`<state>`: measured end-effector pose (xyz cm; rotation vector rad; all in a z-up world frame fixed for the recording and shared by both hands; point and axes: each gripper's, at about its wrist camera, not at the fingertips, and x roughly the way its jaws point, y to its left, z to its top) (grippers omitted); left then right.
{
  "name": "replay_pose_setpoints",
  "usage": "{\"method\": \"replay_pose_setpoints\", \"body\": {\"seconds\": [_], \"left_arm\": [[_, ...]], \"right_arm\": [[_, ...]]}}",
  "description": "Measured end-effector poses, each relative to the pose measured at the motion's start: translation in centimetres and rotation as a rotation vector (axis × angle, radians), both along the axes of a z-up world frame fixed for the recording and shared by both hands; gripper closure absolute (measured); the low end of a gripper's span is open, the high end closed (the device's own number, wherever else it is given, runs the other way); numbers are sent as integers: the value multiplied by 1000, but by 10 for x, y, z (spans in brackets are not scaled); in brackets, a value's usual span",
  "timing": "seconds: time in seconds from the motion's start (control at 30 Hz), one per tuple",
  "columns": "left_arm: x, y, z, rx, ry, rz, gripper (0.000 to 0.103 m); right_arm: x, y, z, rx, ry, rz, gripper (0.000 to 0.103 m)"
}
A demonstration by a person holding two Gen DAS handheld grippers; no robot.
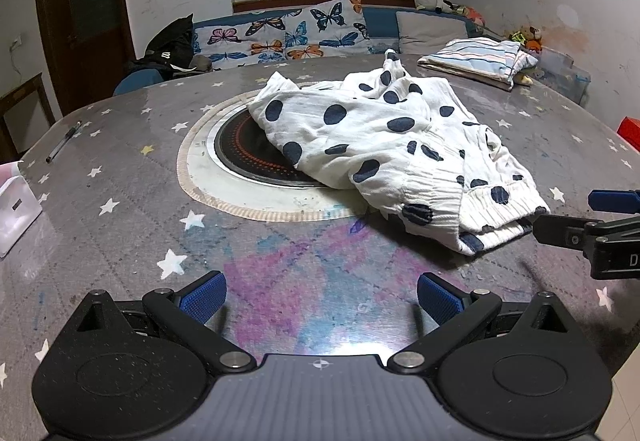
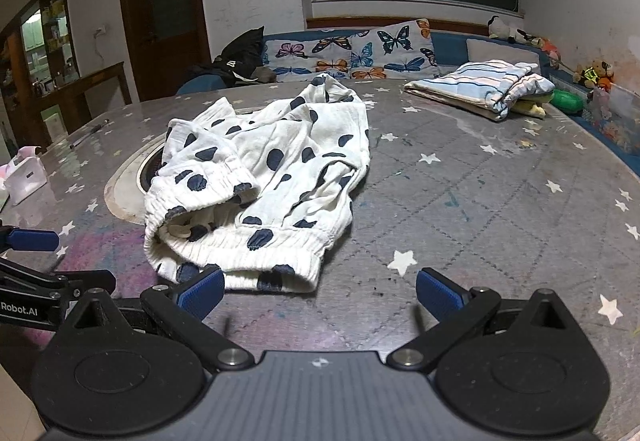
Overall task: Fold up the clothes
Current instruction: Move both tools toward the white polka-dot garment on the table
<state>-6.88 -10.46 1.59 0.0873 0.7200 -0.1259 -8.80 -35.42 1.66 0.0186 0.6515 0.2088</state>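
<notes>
White trousers with dark blue dots [image 1: 384, 145] lie crumpled on the star-patterned table, partly over the round hob; the elastic waistband faces me. They also show in the right wrist view [image 2: 272, 181]. My left gripper [image 1: 322, 299] is open and empty, hovering over the table in front and to the left of the trousers. My right gripper [image 2: 320, 295] is open and empty, just short of the waistband, its left fingertip [image 2: 202, 291] near the hem. The right gripper also shows in the left wrist view [image 1: 576, 217], beside the waistband.
A folded striped garment [image 2: 484, 85] lies at the table's far right. The round hob [image 1: 248, 145] is set in the table's middle. A pen [image 1: 62, 141] and a white box [image 1: 16, 209] are at the left. A sofa with butterfly cushions [image 2: 360, 49] stands behind.
</notes>
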Motion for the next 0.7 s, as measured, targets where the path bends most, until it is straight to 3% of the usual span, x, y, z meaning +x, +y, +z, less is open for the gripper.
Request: {"method": "replay_pose_setpoints", "body": {"seconds": [0.7], "left_arm": [[2, -4, -2, 3, 12, -8, 0]], "right_arm": [[1, 6, -3, 9, 13, 10, 0]]}}
